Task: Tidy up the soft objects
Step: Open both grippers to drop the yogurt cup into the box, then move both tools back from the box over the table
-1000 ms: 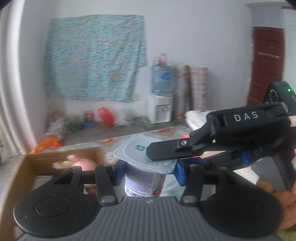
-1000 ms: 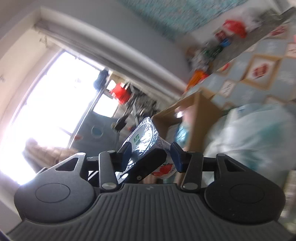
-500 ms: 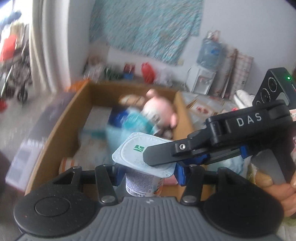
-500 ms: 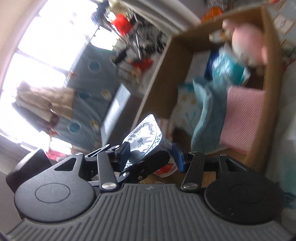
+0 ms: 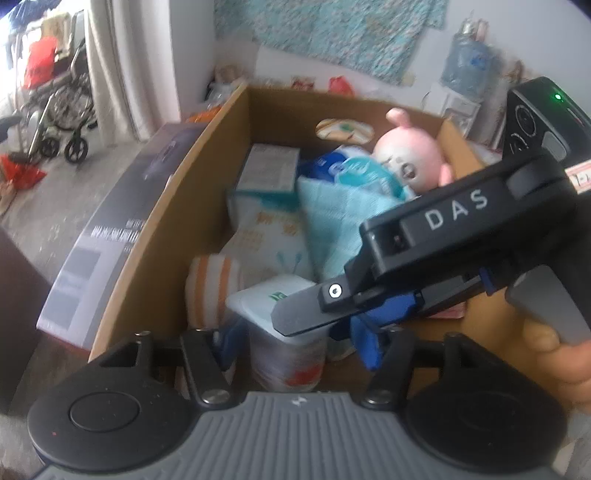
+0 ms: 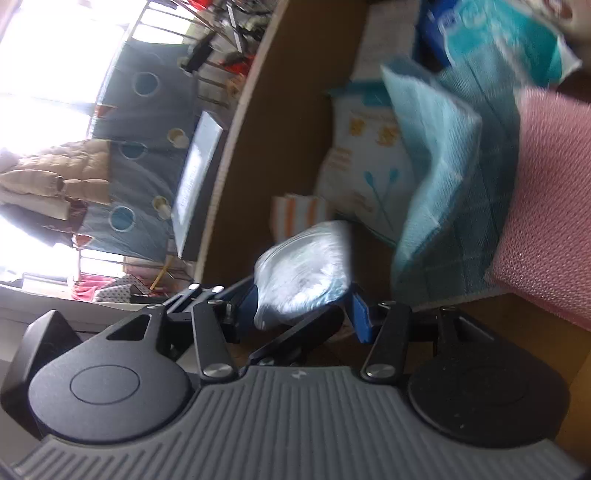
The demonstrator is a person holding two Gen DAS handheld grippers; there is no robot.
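the yogurt cup (image 5: 286, 332) stood upright between the left claw's (image 5: 295, 345) blue pads, above the near end of the cardboard box (image 5: 162, 206). those jaws were opening, with a gap at the left pad. the right claw (image 6: 303, 306) crossed over its foil lid, its jaws half-wide around the cup; whether they pressed, i could not tell.

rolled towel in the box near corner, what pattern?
White with orange stripes; the rolled towel shows best in the left wrist view.

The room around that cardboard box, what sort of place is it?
Probably a lived-in home: patterned cloth hangs on the wall, a wheelchair stands by the curtain, and a water bottle sits nearby.
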